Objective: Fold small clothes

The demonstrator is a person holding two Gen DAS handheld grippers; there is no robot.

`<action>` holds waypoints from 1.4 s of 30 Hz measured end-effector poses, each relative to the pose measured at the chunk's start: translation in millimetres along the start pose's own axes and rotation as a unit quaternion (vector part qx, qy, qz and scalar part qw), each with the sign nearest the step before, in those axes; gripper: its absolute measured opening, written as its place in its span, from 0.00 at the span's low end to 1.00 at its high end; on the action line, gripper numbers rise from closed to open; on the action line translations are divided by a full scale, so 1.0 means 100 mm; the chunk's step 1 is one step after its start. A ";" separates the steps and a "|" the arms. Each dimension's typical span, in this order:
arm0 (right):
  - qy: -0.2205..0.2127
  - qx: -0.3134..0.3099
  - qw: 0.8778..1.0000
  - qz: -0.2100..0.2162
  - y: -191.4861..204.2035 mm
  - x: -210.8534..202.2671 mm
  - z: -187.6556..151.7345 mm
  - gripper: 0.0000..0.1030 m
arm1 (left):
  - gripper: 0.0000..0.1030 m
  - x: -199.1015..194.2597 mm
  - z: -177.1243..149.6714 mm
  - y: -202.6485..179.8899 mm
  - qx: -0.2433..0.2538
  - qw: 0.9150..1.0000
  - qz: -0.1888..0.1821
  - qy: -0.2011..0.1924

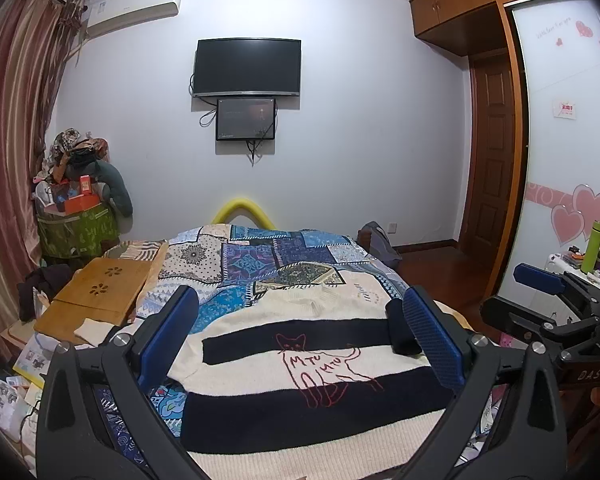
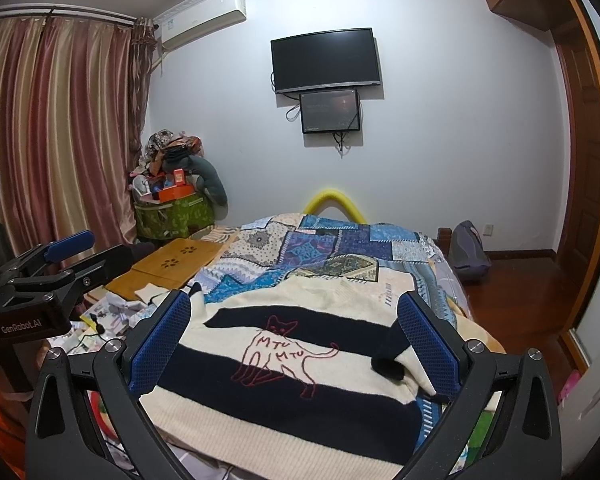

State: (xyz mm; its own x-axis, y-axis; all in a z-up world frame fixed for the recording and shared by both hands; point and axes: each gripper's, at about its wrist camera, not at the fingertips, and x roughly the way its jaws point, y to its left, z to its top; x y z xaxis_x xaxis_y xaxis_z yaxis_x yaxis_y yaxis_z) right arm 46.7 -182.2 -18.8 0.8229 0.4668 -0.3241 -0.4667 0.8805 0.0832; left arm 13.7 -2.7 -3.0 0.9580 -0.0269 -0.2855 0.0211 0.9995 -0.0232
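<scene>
Lying flat on the patchwork quilt (image 1: 260, 256), the striped knit sweater (image 1: 300, 392) looks soft and fairly thick — it should drape and sag rather than hold shape, so hem corners or a sleeve cuff (image 2: 388, 364) seem the best holds. Both the left gripper (image 1: 300, 344) and right gripper (image 2: 296, 344) hover above it, jaws wide apart and holding nothing. The right bed edge is close; the bamboo tray (image 1: 100, 292) probably crowds the left.
</scene>
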 end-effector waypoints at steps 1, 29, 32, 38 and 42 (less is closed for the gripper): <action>0.001 0.000 1.000 0.000 0.00 0.01 0.00 1.00 | 1.00 0.00 0.00 0.00 0.000 1.000 0.000 0.000; 0.140 -0.021 0.990 0.009 -0.71 1.81 0.07 0.90 | 1.00 2.57 -0.27 1.33 -0.015 0.973 0.019 0.228; 0.180 -0.032 0.983 0.018 -0.83 2.15 0.00 0.84 | 0.94 3.05 -0.52 1.50 -0.010 0.962 0.031 0.271; 0.266 -0.023 0.963 0.023 -1.10 2.85 -0.20 0.76 | 0.82 3.72 -0.94 1.68 -0.017 0.939 0.016 0.343; 0.311 -0.026 0.950 0.027 -1.16 3.21 -0.31 0.66 | 0.64 4.06 -1.09 1.70 -0.014 0.927 0.007 0.374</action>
State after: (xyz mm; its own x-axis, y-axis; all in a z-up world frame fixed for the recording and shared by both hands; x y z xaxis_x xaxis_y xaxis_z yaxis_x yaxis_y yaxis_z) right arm 355.1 -137.0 -162.2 0.4537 0.3575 -0.8163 -0.5320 0.8435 0.0737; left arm 375.0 155.0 -227.8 0.4910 -0.0285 -0.8707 -0.0060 0.9993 -0.0362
